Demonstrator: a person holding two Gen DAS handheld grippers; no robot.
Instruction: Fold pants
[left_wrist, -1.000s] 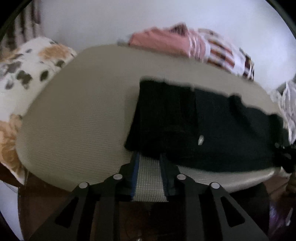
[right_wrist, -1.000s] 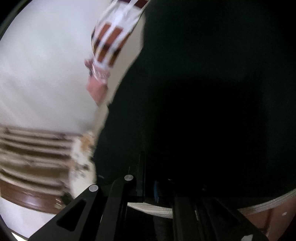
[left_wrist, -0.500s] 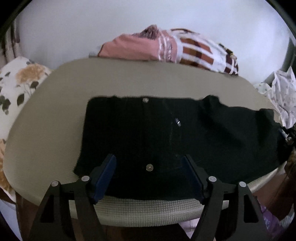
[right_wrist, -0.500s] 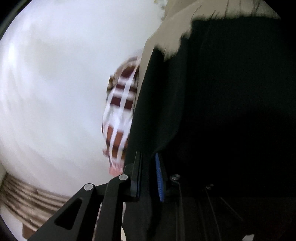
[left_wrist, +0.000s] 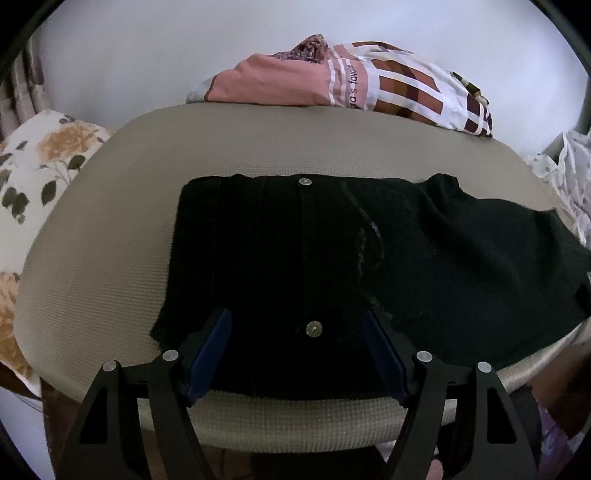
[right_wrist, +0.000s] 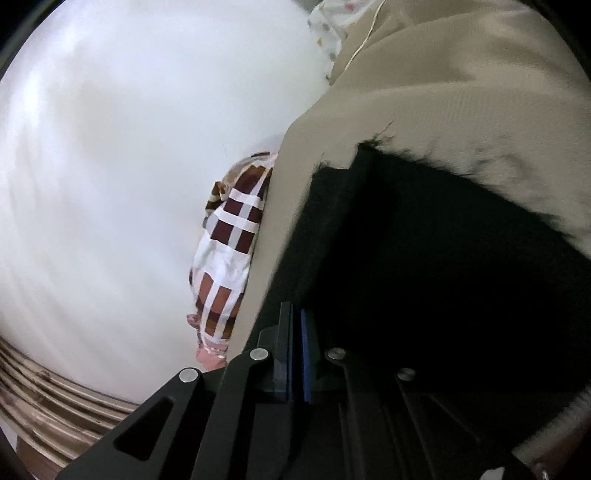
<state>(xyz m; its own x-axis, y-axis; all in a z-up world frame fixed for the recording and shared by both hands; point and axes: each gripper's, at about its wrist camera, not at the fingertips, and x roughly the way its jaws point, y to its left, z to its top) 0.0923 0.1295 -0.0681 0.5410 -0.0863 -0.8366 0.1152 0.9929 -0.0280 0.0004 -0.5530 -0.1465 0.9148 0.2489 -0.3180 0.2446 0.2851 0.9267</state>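
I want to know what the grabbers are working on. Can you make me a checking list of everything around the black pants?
Surface: beige textured pad, pants lying on it.
Job's things: black pants spread flat, waist buttons showing.
Clutter: pink and checked cloth at the far edge; floral pillow beside the pad.
Grippers: left gripper open over the waistband; right gripper shut, whether it pinches cloth cannot be told.
Cables: nothing seen.
Surroundings: white wall.

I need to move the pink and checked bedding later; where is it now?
In the left wrist view the pink and checked bedding lies bunched beyond the far edge of the beige mat, behind the black pants, against the white wall.
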